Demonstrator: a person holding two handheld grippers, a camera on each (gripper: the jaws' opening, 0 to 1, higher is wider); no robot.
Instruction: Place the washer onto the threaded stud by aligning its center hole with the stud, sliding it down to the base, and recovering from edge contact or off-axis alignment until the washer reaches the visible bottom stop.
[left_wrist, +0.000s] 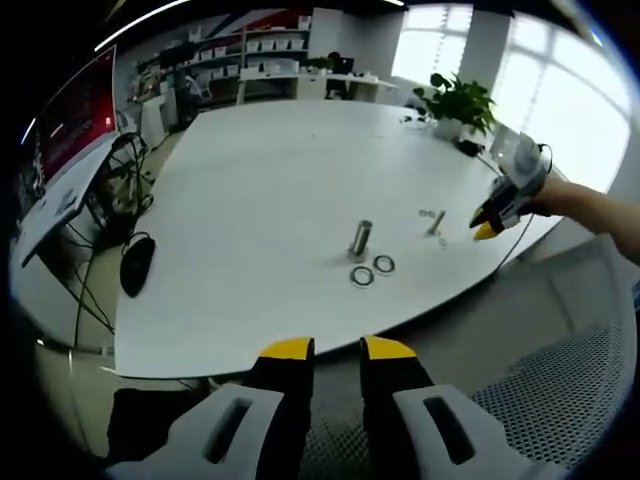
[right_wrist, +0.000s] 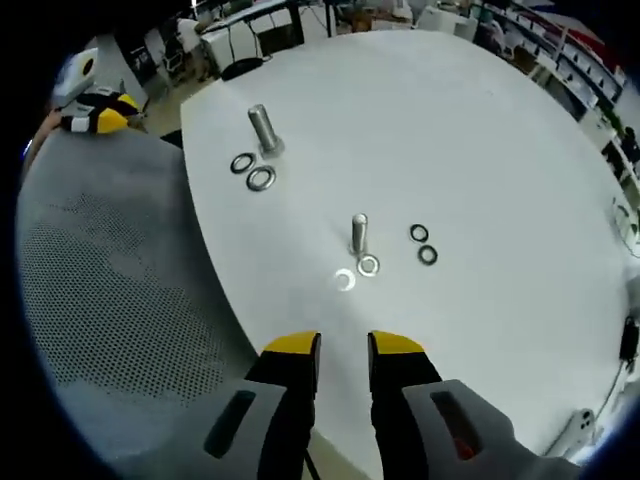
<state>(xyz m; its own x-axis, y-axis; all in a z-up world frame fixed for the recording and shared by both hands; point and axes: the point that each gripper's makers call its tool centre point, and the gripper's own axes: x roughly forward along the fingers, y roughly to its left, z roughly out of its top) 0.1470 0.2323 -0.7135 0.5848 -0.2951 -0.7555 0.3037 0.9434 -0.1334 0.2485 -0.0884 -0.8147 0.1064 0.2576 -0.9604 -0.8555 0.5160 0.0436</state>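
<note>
In the right gripper view, the right gripper (right_wrist: 343, 345) hung over the near edge of the white table (right_wrist: 480, 130) with its yellow-tipped jaws a little apart and nothing between them. At about 12 o'clock from the jaws stood the near threaded stud (right_wrist: 359, 233), upright on the table. One washer (right_wrist: 368, 265) lay flat touching or just beside its base, and a second, paler washer (right_wrist: 344, 280) lay just at 8 o'clock of that one. Two dark rings (right_wrist: 423, 245) lay on the table at 3 o'clock of the stud, near but apart from it. Farther off, at 11 o'clock, stood a larger stud (right_wrist: 262, 129) with two larger washers (right_wrist: 251, 171) just below it. A grey mesh chair back (right_wrist: 110, 300) occupied the left side, with the left gripper (right_wrist: 97, 120) above it at 10 o'clock. In the left gripper view, the left gripper (left_wrist: 336, 349) was likewise slightly parted and empty, held off the table edge over the chair. The larger stud (left_wrist: 360, 238) sat at 12 o'clock with its washers (left_wrist: 372, 270) in front; a potted plant (left_wrist: 458, 102) stood at 1 o'clock and a black mouse-like object (left_wrist: 136, 263) at 9 o'clock. Nothing lay between the jaws and either stud.
</note>
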